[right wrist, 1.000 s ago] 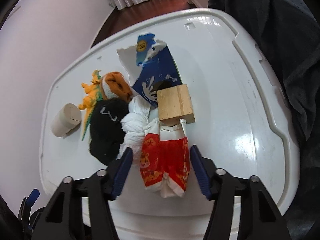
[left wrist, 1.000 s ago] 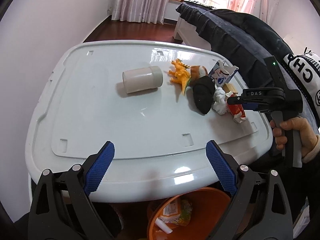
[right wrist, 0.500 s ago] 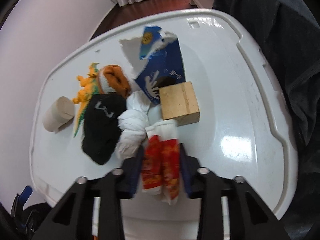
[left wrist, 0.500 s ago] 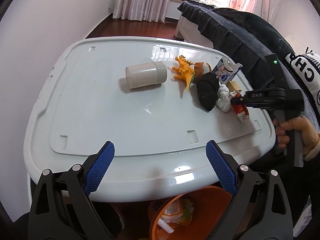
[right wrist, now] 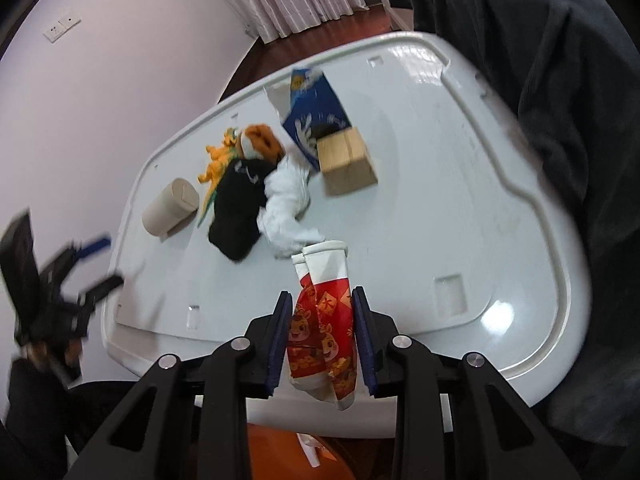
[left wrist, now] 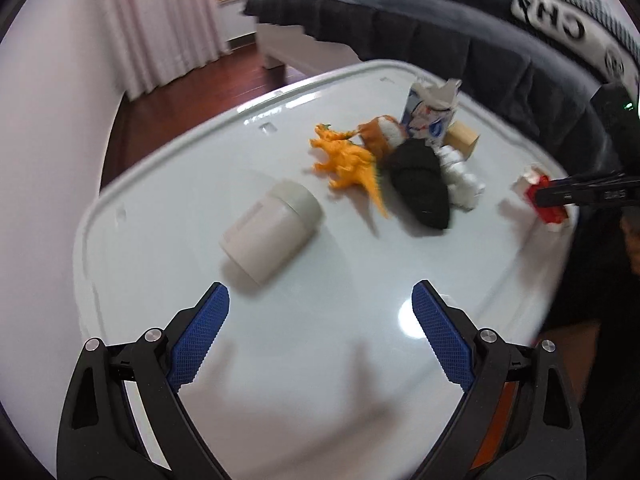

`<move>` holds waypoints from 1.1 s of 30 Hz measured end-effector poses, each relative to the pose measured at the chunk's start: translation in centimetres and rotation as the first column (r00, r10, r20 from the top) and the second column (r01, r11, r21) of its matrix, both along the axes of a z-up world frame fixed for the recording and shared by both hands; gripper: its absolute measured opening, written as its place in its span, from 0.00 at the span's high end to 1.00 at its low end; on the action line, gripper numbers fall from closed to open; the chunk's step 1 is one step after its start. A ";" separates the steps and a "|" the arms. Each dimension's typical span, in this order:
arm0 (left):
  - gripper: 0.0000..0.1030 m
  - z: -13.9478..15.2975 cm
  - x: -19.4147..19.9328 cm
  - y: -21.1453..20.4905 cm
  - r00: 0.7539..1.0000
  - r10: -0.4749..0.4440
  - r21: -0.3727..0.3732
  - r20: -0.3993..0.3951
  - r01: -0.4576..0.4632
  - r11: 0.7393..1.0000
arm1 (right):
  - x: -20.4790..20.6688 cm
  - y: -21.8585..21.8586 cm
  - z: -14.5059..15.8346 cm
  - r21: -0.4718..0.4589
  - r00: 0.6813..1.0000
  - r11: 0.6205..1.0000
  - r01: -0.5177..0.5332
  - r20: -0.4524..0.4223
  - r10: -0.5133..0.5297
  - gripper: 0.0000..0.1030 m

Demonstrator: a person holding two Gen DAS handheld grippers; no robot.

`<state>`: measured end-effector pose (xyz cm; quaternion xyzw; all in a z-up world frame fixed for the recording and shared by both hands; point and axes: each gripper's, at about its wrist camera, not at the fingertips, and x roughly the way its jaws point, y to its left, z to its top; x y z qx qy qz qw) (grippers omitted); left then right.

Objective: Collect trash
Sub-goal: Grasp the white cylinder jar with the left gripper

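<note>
Before you lies a glossy white plastic tabletop (right wrist: 460, 184) with a raised rim; its near edge is cut off by your tools in both views. Behind it, a dark padded garment (right wrist: 560, 80) fills the far right, its outline blurred in the left view. Under the table's near edge an orange bin (right wrist: 280, 452) shows only in part.

Your left gripper (left wrist: 320, 320) hangs above bare tabletop, its blue-padded jaws spread wide with nothing between them. Your right gripper (right wrist: 320, 328) has just been closing and now pinches a crumpled red and white printed snack wrapper (right wrist: 324, 320) between its pads, near the table's front edge; the wrapper's lower end hangs past the jaws.

Farther back, a beige cylindrical jar (left wrist: 272, 236) lies on its side, apart from a touching cluster: a black rolled sock (right wrist: 240, 208), a twisted white cloth (right wrist: 288, 212), a torn blue and white carton (right wrist: 316, 120), a plain wooden block (right wrist: 348, 160), an orange and white sock (right wrist: 260, 142) and an orange plastic dinosaur (left wrist: 348, 160), partly hidden in the right view
</note>
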<state>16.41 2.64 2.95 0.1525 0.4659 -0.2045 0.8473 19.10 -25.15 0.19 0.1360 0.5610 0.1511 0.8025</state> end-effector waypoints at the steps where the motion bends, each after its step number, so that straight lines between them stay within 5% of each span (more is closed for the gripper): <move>1: 0.12 -0.3 1.0 0.1 1.000 -0.025 0.025 -0.002 0.025 0.999 | 0.1 0.1 -0.2 0.010 1.000 1.000 -0.002 -0.010 0.002 0.70; 9: 0.12 -3.3 5.9 0.5 0.987 -0.162 0.119 -0.014 0.163 0.979 | 0.2 -0.1 -0.4 0.030 1.000 1.000 -0.002 -0.006 0.002 0.69; 15: 0.13 -5.8 7.8 0.8 0.979 -0.198 0.118 -0.042 0.202 0.972 | 1.0 0.7 -1.0 0.033 1.000 0.999 -0.004 -0.014 0.005 0.68; 17: 0.26 -6.5 8.2 1.0 0.980 -0.195 0.103 -0.044 0.199 0.975 | 1.2 1.1 -1.0 0.026 1.000 1.000 -0.016 -0.012 0.016 0.68; 19: 0.53 -6.4 8.9 1.6 0.984 -0.169 0.017 -0.059 0.170 0.985 | 1.4 1.5 -1.1 0.022 1.000 0.999 -0.023 -0.013 0.024 0.68; 28: 0.54 -6.3 7.9 0.6 1.000 -0.010 0.045 -0.018 0.011 0.999 | 1.3 2.8 -0.4 0.027 0.998 0.998 -0.054 0.010 0.054 0.68; 33: 0.54 -6.1 6.6 -0.3 0.991 0.135 0.107 0.012 -0.135 0.985 | 1.2 3.3 0.0 0.040 0.997 0.997 -0.068 0.026 0.067 0.68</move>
